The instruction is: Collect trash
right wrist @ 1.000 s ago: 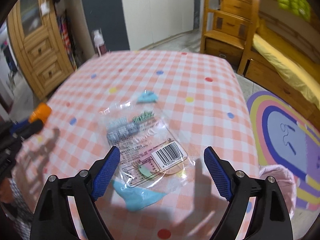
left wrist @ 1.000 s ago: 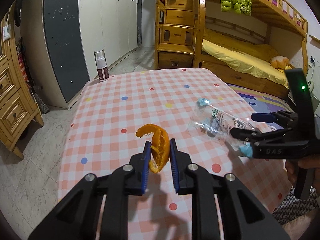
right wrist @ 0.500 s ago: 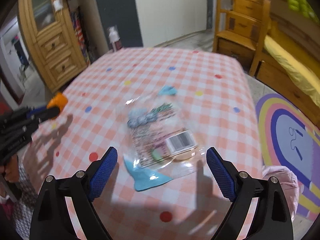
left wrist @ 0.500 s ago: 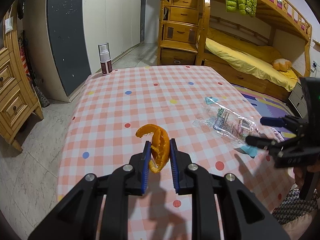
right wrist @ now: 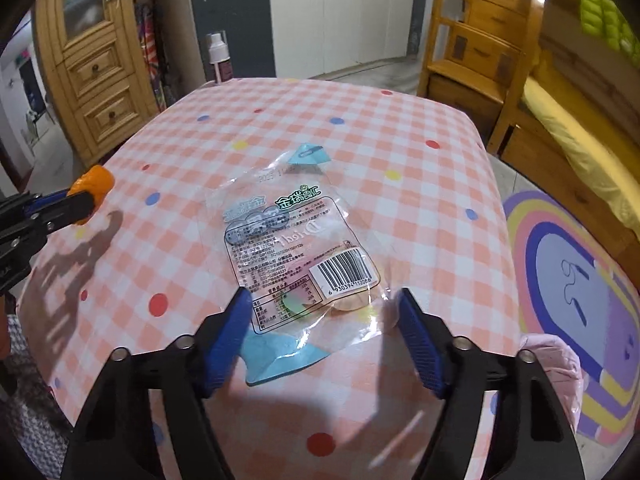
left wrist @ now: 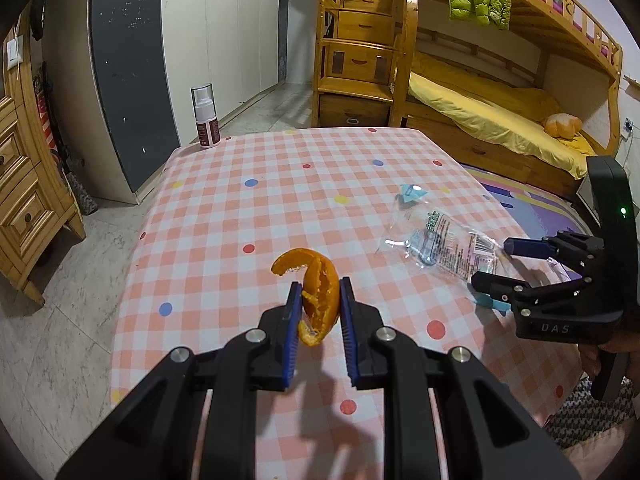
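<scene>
Straddling wrapper [right wrist: 296, 248] near table edge [right wrist: 496, 200]: right tongs [right wrist: 324, 312].

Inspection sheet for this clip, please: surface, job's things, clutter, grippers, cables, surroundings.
Surface: checked tablecloth with coloured dots.
Job's things: orange peel held off the cloth; clear wrapper lying flat.
Clutter: spray bottle at the far corner.
Grippers: left gripper shut on the peel; right gripper open, has just been closing, fingers either side of the wrapper's near end.
Cables: nothing seen.
Surroundings: bunk bed, wardrobe, rug.
</scene>
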Available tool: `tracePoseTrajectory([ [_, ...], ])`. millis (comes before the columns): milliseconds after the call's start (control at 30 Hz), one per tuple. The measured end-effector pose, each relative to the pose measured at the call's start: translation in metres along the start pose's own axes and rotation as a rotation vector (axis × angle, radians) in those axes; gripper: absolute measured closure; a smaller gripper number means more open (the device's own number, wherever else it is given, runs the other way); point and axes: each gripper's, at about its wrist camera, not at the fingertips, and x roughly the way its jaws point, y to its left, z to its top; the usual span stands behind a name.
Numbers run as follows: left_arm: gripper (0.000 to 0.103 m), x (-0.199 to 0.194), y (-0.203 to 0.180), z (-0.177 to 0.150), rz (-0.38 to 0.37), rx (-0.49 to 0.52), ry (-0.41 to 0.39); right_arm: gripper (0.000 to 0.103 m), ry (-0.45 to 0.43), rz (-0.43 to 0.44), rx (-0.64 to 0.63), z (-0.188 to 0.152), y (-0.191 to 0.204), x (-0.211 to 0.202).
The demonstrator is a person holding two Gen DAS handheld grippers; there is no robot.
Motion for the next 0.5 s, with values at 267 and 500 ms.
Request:
tracePoseTrajectory([
  [267, 0.086, -0.002, 0.001, 0.000, 0.004, -0.005, -0.005, 0.101, -0.046, 0.033, 0.052, 0.003, -0.005, -0.015],
  [500, 0.086, -0.001, 0.003, 0.000, 0.007, -0.002, -0.001, 0.064, -0.050, 0.079, 0.058, 0.003, -0.005, -0.020],
])
